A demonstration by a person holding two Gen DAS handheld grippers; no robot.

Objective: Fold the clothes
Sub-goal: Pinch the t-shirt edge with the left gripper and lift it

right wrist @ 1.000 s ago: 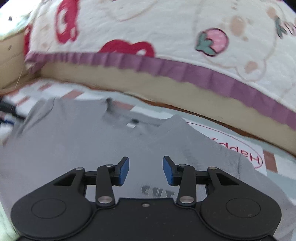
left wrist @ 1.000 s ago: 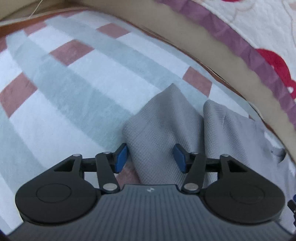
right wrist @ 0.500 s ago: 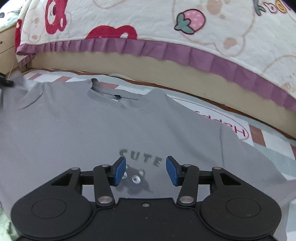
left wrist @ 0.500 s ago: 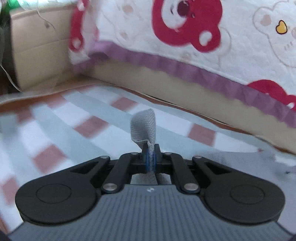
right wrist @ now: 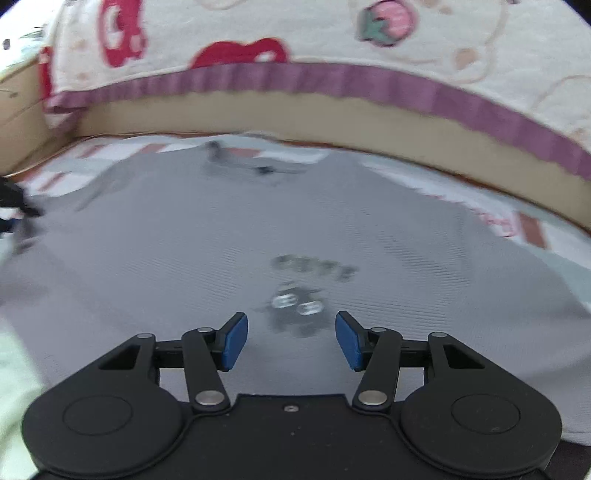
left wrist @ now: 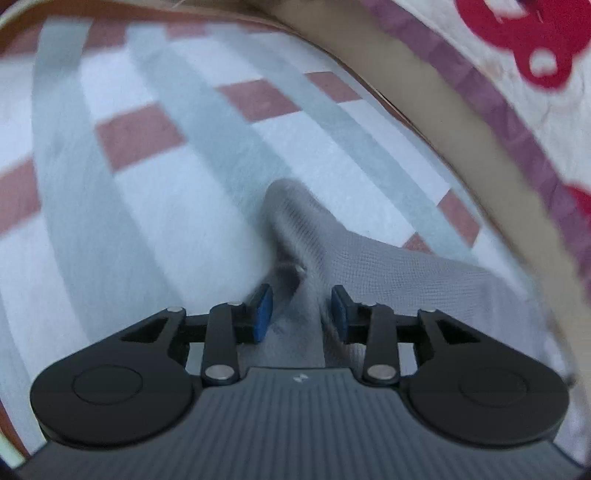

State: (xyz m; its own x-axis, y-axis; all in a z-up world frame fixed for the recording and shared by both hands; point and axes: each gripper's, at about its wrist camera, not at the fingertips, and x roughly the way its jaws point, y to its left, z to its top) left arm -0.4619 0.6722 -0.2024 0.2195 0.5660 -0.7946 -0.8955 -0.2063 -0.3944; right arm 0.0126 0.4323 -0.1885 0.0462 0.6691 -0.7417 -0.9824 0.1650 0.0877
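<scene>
Shirt (right wrist: 221, 240) flat on mat (left wrist: 166, 206); sleeve (left wrist: 295, 221) btwn left gripper (left wrist: 301, 310) fingers; quilt (right wrist: 295, 29) behind.

A home bedroom: a quilted bedspread (right wrist: 461, 44) printed with red bears and a strawberry, trimmed with a purple ruffle (right wrist: 332, 79), drapes over a bed's edge, and a checked floor mat (left wrist: 155, 192) in white, grey-green and brick red lies below it.

Open tool (right wrist: 291, 339), flat grey shirt (right wrist: 184, 251)
</scene>
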